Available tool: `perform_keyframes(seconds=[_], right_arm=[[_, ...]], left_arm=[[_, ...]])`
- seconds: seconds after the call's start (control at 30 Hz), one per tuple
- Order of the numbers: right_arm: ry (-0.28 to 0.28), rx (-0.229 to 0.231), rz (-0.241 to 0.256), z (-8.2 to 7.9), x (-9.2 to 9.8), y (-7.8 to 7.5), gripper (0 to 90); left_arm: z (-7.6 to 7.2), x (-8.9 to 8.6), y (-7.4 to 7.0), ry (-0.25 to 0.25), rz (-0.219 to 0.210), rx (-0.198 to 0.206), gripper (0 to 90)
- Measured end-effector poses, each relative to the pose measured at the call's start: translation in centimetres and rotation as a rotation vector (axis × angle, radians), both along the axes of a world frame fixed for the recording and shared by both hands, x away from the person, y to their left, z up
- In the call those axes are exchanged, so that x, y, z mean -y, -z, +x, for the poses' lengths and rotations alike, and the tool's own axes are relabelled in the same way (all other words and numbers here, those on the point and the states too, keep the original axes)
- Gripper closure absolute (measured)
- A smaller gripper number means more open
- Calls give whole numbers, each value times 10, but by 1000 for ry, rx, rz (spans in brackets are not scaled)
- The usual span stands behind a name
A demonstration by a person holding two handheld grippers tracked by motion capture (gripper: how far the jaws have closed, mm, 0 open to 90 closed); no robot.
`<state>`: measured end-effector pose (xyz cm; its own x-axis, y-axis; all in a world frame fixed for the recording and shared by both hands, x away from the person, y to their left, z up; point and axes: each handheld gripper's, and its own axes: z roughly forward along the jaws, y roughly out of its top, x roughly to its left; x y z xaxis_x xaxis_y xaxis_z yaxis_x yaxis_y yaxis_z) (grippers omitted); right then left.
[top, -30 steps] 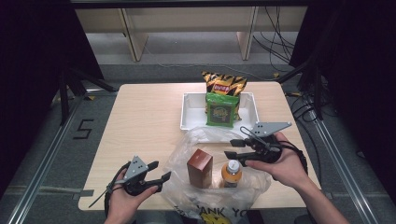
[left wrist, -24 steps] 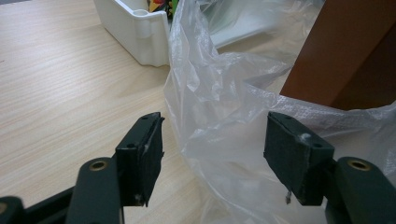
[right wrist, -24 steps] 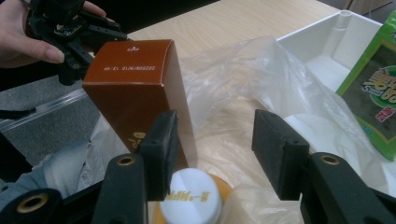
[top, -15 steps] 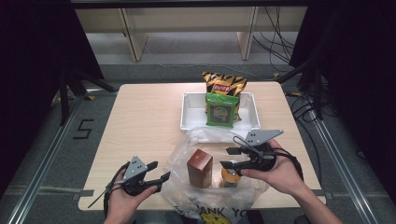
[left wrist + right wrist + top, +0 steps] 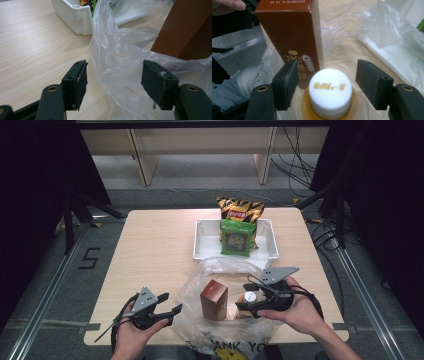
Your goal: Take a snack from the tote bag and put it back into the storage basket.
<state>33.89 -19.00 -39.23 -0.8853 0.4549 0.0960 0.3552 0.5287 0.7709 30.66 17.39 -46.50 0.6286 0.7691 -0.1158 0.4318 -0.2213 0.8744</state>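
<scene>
A: Where's the bottle (image 5: 329, 93) right now?

B: Upright inside the clear plastic bag (image 5: 220, 285), just beside the brown Oreo box (image 5: 214, 299). I've got my right gripper (image 5: 327, 86) with its jaws wide on either side of the white cap (image 5: 250, 296), not touching it yet

A: Why from that side?

B: I'd say the cap is the easiest part to reach; the box stands close on one side

A: And the left gripper (image 5: 113, 83)?

B: Also spread wide, holding nothing, low at the bag's near edge. I keep it there, I think, to pin the film when the bottle lifts. The white tray (image 5: 205, 245) with the snack packs sits behind the bag
</scene>
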Motion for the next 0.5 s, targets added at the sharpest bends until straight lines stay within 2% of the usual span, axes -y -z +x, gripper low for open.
perform_keyframes(seconds=[0.03, 0.07, 0.1, 0.2, 0.23, 0.27, 0.3, 0.37, 0.4, 0.5], right_arm=[[-18, 15, -11, 1, 1, 2, 332], [5, 1, 0, -1, 0, 4, 322], [8, -11, -12, -1, 1, 5, 315], [22, -21, -13, -2, 2, 12, 289], [19, -7, -8, -1, 3, 14, 285], [25, -21, -16, -3, 4, 16, 279], [40, -37, -2, -4, 4, 18, 272], [39, -37, -8, -5, 6, 21, 265], [41, -15, 2, -4, 6, 23, 261], [48, -26, -7, -4, 9, 28, 257]], left_arm=[[0, 0, 0, -1, -4, -3, 366], [0, 0, 0, 1, -1, 0, 366], [0, 1, 1, -3, -9, -6, 366], [0, 0, 0, 0, 3, 1, 366], [0, 0, 0, 0, 4, 0, 366], [0, 0, 1, 0, 4, 0, 366], [0, 1, 1, -7, -4, -8, 366], [0, 1, 1, -7, -3, -10, 366], [0, 1, 1, -6, -3, -9, 366], [-1, 2, 1, -4, 0, -9, 366]])
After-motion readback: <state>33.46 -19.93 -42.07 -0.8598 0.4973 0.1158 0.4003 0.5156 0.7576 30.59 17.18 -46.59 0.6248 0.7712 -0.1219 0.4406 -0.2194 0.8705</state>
